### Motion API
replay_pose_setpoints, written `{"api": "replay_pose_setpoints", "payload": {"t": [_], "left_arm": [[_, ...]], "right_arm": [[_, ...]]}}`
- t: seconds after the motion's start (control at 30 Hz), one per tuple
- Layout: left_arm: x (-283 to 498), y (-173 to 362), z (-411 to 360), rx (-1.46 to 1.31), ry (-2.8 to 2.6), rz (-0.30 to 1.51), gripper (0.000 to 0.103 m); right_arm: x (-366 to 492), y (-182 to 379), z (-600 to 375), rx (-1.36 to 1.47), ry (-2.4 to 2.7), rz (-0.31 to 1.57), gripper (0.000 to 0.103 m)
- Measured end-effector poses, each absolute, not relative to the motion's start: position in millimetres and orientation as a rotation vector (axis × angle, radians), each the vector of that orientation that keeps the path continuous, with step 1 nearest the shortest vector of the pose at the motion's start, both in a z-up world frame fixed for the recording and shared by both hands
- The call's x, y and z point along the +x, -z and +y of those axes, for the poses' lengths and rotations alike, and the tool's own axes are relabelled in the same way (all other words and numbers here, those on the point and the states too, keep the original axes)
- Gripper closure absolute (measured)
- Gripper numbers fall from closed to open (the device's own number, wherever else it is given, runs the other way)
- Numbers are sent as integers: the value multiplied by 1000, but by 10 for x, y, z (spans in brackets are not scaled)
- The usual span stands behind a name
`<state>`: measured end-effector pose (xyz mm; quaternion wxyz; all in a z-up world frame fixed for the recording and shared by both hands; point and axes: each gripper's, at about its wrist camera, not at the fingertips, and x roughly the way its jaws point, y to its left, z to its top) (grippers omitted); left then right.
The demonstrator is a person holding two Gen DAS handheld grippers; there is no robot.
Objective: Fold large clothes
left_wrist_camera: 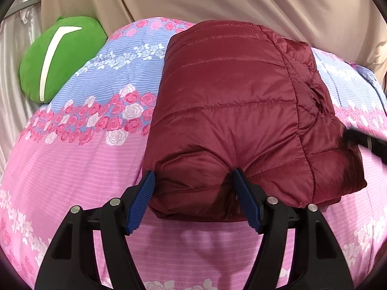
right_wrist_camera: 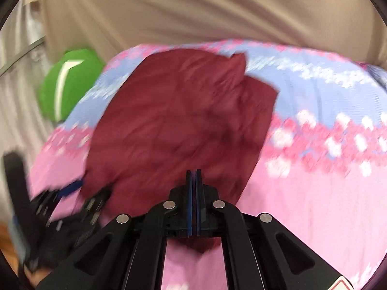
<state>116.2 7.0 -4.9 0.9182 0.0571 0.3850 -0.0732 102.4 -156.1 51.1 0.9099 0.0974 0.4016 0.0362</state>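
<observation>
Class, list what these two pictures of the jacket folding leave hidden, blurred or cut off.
- Red jacket, left wrist view: layers beneath hidden by its own top.
- Jacket quilting, right wrist view: lost to motion blur.
- Right tongs, left wrist view: cut off at the edge.
- Floral quilt: edges outside the frame.

Motion-blurred view along the right gripper [right_wrist_camera: 193, 176], its blue pads pressed together with nothing between them. Beyond lies a folded maroon jacket [right_wrist_camera: 174, 125] on a pink-and-blue floral bedspread [right_wrist_camera: 314, 169]. A green cushion [right_wrist_camera: 70, 84] sits far left, the left gripper [right_wrist_camera: 79, 193] lower left.
</observation>
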Motion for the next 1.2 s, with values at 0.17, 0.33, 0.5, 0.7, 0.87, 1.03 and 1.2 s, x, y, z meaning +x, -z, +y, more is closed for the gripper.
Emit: {"api": "replay_pose_setpoints", "payload": {"t": [0.17, 0.33, 0.5, 0.7, 0.87, 1.03, 1.2], "left_arm": [[1145, 42, 59, 128, 158, 793, 36], [983, 4, 352, 71, 174, 824, 31], [940, 166, 504, 112, 130, 842, 27], [1173, 286, 652, 89, 81, 860, 36], [1241, 374, 767, 20, 78, 870, 38], [1176, 392, 636, 86, 7, 832, 38], [971, 274, 557, 113, -17, 793, 42]], "right_arm": [[1100, -31, -1459, 109, -32, 904, 103], [1103, -45, -1464, 112, -35, 913, 103], [1087, -55, -1595, 185, -68, 914, 103], [1047, -38, -1608, 174, -63, 910, 103], [1069, 21, -1604, 173, -56, 905, 103], [1042, 74, -1591, 145, -50, 882, 103], [877, -75, -1574, 156, 13, 853, 103]]}}
